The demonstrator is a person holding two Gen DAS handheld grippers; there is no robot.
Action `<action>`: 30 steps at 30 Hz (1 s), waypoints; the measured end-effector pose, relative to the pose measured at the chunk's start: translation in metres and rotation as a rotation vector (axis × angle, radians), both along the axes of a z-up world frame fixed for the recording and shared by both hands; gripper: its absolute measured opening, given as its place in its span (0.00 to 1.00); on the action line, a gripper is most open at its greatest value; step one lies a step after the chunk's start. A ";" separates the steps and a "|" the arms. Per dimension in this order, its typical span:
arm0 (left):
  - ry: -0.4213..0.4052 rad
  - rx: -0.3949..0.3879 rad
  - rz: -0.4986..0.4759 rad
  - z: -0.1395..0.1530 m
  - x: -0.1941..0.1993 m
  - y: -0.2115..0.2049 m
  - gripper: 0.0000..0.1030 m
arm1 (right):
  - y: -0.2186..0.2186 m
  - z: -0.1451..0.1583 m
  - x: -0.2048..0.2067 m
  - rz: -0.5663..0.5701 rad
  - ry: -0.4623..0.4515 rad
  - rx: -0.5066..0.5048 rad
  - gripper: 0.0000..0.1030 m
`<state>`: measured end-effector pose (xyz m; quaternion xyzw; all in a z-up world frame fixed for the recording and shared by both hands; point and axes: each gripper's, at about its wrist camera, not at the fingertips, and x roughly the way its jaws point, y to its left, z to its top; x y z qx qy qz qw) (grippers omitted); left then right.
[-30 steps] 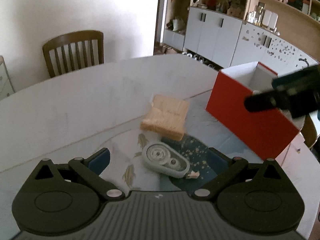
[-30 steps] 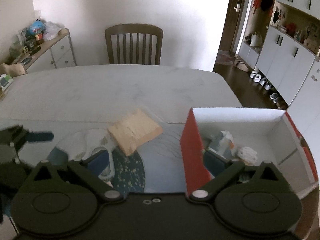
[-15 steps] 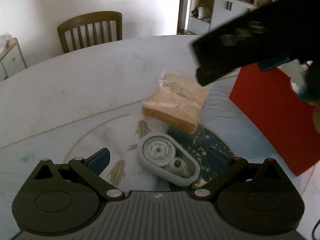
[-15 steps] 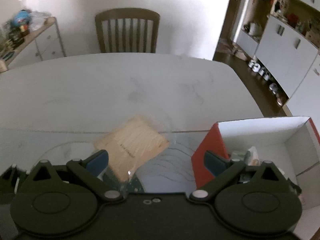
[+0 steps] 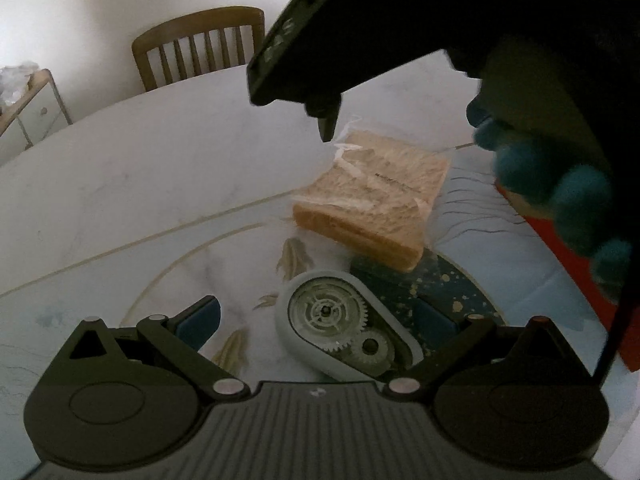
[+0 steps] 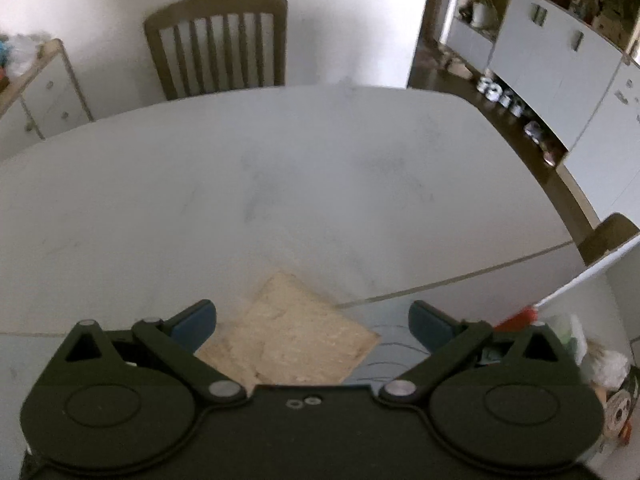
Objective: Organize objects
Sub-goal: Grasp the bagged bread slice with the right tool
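- Left gripper (image 5: pixel 316 322): fingers spread, holding nothing. Gear case (image 5: pixel 346 330) lies on the bench (image 5: pixel 160 184) right between them, its long axis slanting from near-right to far-left.
- Right gripper (image 6: pixel 312 320): fingers spread, empty. Wrapped bread (image 6: pixel 288 340) lies flat on the bench just ahead and below, roughly centred in the gap, one corner pointing away.
- From the left gripper, the bread (image 5: pixel 372 204) sits beyond the gear case, slightly right; the right gripper hangs above it.
- Red box (image 5: pixel 576 256) lies to the right of both; its rim edges the right view.
- Judgement: right gripper nearer the bread, left nearer the case.
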<state>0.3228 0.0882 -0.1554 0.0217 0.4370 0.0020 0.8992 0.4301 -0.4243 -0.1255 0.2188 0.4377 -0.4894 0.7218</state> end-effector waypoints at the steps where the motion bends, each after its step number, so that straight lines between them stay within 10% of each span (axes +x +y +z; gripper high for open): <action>1: 0.003 0.001 0.007 -0.002 0.000 0.000 1.00 | -0.001 -0.002 0.004 -0.006 0.011 0.003 1.00; 14: -0.002 -0.027 0.028 -0.008 -0.001 0.005 1.00 | -0.025 -0.026 0.005 -0.196 0.001 0.170 1.00; 30: -0.008 -0.024 -0.061 -0.008 -0.017 0.000 0.90 | -0.014 -0.030 -0.009 -0.081 -0.035 0.264 0.88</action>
